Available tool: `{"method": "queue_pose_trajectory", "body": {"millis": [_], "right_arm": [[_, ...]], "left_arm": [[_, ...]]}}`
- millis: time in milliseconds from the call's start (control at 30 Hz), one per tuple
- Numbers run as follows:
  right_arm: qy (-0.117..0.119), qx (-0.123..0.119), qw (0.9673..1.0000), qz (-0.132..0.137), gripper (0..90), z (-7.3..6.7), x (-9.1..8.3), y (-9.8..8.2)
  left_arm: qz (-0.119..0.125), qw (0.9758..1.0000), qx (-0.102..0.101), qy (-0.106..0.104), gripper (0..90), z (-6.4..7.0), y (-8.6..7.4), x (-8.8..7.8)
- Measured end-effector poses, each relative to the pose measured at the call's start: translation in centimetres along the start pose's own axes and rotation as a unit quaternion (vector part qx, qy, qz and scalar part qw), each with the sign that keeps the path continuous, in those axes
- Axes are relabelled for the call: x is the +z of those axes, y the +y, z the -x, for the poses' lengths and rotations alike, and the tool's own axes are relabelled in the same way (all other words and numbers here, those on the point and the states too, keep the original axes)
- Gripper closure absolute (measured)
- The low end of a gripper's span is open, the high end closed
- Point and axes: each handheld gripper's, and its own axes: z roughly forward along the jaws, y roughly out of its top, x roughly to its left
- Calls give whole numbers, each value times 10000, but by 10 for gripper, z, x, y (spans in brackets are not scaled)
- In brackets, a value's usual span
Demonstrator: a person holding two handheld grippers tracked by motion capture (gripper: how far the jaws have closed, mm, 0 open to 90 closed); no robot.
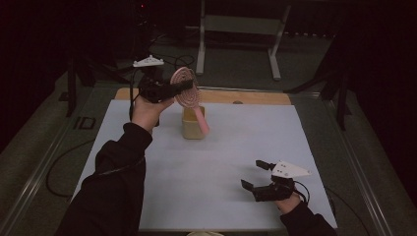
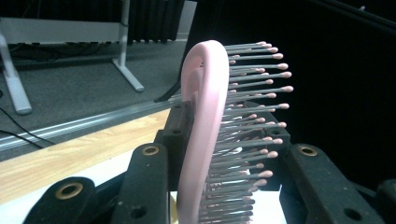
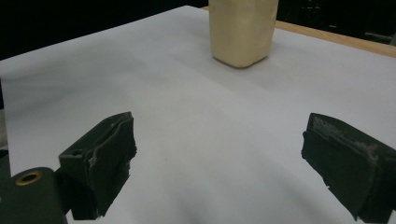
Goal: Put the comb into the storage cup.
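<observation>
Item: pink hairbrush (image 1: 186, 88), clenched at its head by the left gripper (image 1: 172, 88), raised above the counter (image 1: 216, 162); handle slanting down at the cream container (image 1: 193, 127); right gripper (image 1: 259, 178) released, idle near the front edge; handling advice, as judgement: keep the handle centred over the container's mouth, lowering slowly.

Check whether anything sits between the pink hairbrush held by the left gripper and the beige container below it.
Nothing visible does. The left gripper holds the pink hairbrush by its head, handle hanging down at the beige container. The right gripper rests open, well away.
</observation>
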Motion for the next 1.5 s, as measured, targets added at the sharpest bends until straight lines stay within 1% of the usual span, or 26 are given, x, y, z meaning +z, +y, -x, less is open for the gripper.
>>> {"method": "queue_pose_trajectory", "body": {"millis": [167, 267, 367, 500, 567, 767, 1100, 1267, 1333, 1433, 1500], "right_arm": [[11, 24, 10000, -2, 94, 0, 0, 0], [7, 14, 10000, 21, 94, 1, 0, 0], [3, 35, 10000, 25, 94, 1, -1, 0], [13, 45, 10000, 23, 93, 0, -1, 0], [7, 25, 10000, 23, 94, 0, -1, 0], [2, 46, 10000, 34, 93, 1, -1, 0], [24, 59, 10000, 47, 94, 1, -1, 0], [33, 65, 10000, 46, 94, 2, -1, 0], [22, 57, 10000, 41, 93, 2, -1, 0], [22, 54, 10000, 45, 93, 2, -1, -1], [15, 59, 10000, 44, 94, 3, -1, -1]], "left_arm": [[107, 9999, -28, 61, 656, -6, 8, -1], [103, 9999, 7, 127, 655, -7, 11, 0], [155, 9997, -44, 174, 655, -10, 14, 1], [194, 9995, -60, 228, 655, -14, 16, 2], [214, 9993, -54, 310, 655, -16, 17, 3], [270, 9986, -90, 453, 656, -22, 18, 5], [376, 9968, -100, 703, 656, -30, 16, 9], [400, 9962, -90, 766, 656, -34, 13, 13], [408, 9962, -126, 763, 656, -36, 11, 15], [409, 9960, -114, 787, 656, -37, 7, 19], [406, 9956, -107, 839, 656, -38, 4, 21]]}}
